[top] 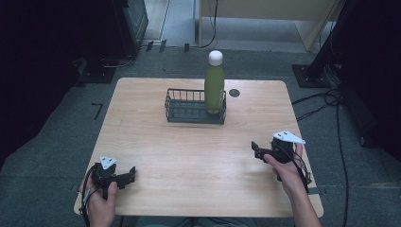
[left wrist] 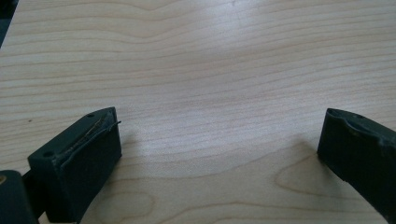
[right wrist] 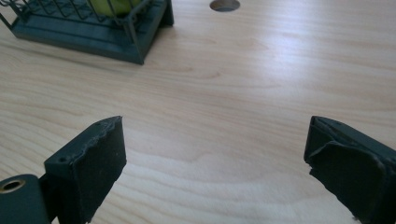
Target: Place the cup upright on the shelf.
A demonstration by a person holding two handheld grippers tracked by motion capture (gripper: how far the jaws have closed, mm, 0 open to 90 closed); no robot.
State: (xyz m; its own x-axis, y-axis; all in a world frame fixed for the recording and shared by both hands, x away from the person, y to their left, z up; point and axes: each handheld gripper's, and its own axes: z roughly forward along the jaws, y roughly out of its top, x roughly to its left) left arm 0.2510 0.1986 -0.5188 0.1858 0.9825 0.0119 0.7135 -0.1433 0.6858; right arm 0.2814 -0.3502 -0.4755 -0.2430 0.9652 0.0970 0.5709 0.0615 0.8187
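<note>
Green bottle [top: 214,87] upright in wire basket [top: 182,106] on tabletop [top: 189,156]; left gripper [top: 128,176] and right gripper [top: 257,149] near front edge, fingers spread, empty.

In your right gripper view, the top edge cuts off the wire basket [right wrist: 93,28] and all but the base of the green bottle [right wrist: 114,5] standing inside it. From the high view, your forearms leave at the bottom edge, and the basket's near wall [top: 195,116] hides the bottle's foot. The dark surroundings beyond the table [top: 156,142] stay unreadable.
</note>
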